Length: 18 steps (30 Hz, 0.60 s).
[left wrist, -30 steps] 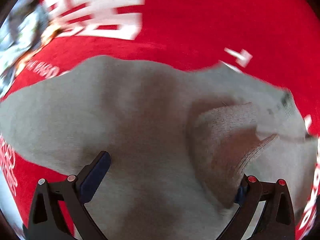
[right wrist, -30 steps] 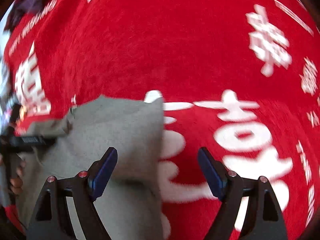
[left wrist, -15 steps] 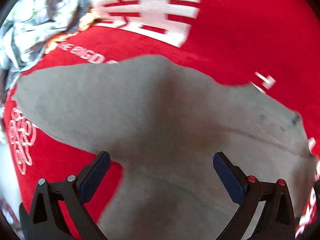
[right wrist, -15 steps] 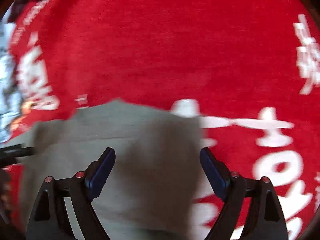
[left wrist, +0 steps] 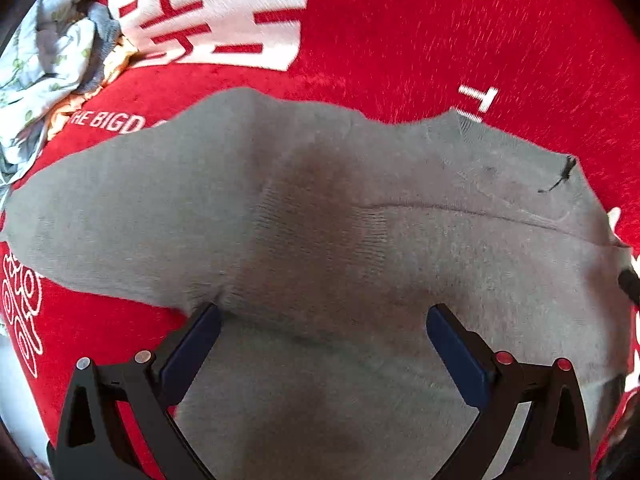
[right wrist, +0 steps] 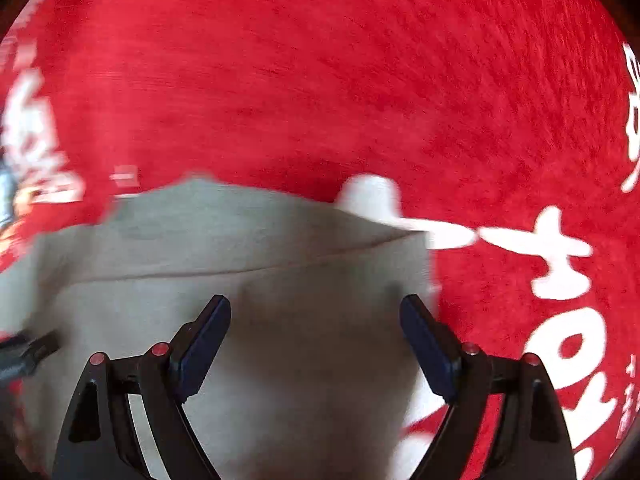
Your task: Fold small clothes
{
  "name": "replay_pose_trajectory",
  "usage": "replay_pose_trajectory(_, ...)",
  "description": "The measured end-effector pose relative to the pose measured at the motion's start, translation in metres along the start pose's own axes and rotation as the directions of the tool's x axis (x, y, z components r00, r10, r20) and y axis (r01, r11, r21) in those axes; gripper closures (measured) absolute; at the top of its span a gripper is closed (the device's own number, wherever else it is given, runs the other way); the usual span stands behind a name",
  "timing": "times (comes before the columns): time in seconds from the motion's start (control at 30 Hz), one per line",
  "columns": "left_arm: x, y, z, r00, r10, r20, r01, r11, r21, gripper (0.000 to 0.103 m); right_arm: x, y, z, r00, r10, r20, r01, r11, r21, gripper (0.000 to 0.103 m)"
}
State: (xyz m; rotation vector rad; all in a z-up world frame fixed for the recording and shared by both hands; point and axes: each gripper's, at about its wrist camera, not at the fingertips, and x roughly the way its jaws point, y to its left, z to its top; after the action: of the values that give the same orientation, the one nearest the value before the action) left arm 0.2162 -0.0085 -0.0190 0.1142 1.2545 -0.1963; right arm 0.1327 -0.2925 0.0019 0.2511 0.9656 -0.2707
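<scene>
A small grey knit garment (left wrist: 320, 208) lies spread on a red cloth with white lettering (left wrist: 440, 32). My left gripper (left wrist: 322, 316) is open and hovers just above the garment, empty. A fold line runs across the garment to the right. In the right wrist view the same grey garment (right wrist: 280, 288) fills the lower left, with its right edge near my right finger. My right gripper (right wrist: 316, 312) is open and empty above it. The tip of the other gripper (right wrist: 28, 354) shows at the left edge.
A crumpled pile of pale floral clothes (left wrist: 48, 72) lies at the far left on the red cloth (right wrist: 360, 80). Large white characters (right wrist: 560, 264) are printed on the cloth to the right.
The lifted fold of the garment near my left gripper's right finger has been laid down flat. Both grippers have moved so the garment sits between their fingers. Both stay open.
</scene>
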Motion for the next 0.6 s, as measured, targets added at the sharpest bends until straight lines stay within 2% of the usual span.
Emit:
replay_pose_trajectory(0.07,-0.004,0.008,-0.008,1.000,-0.002,-0.003,0.002,1.000,0.007,0.000,-0.009,0.031,-0.022,1.000,0.020,-0.010,-0.020,0.998,-0.059,0.013)
replay_pose_trajectory(0.13,-0.005,0.019,-0.017,1.000,0.019,-0.011,-0.019,1.000,0.008,0.000,-0.005,0.051,-0.047,0.997,0.030,-0.065,-0.036,0.995,-0.088,0.011)
replay_pose_trajectory(0.2,-0.006,0.034,-0.024,1.000,0.018,-0.025,-0.017,1.000,0.011,0.000,-0.017,0.068,-0.072,0.999,-0.041,-0.006,0.039,0.990,-0.137,0.004)
replay_pose_trajectory(0.27,-0.012,0.050,-0.032,1.000,0.018,-0.003,-0.018,1.000,0.005,0.000,-0.023,0.085,-0.085,0.995,-0.096,-0.023,0.090,0.976,-0.197,0.000)
replay_pose_trajectory(0.4,-0.027,0.094,-0.042,0.998,0.038,0.048,-0.037,0.999,-0.027,0.000,-0.040,0.089,-0.094,0.996,-0.053,-0.066,0.043,0.988,-0.148,0.000)
replay_pose_trajectory(0.5,-0.026,0.145,-0.036,0.998,0.047,0.038,-0.040,0.985,-0.167,0.000,-0.056,0.102,-0.109,0.999,-0.023,-0.038,0.017,0.989,-0.147,0.000)
replay_pose_trajectory(0.6,-0.017,0.205,-0.030,1.000,-0.005,0.008,0.008,0.933,-0.361,0.000,-0.058,0.135,-0.113,0.999,0.027,-0.036,-0.033,0.982,-0.188,0.000)
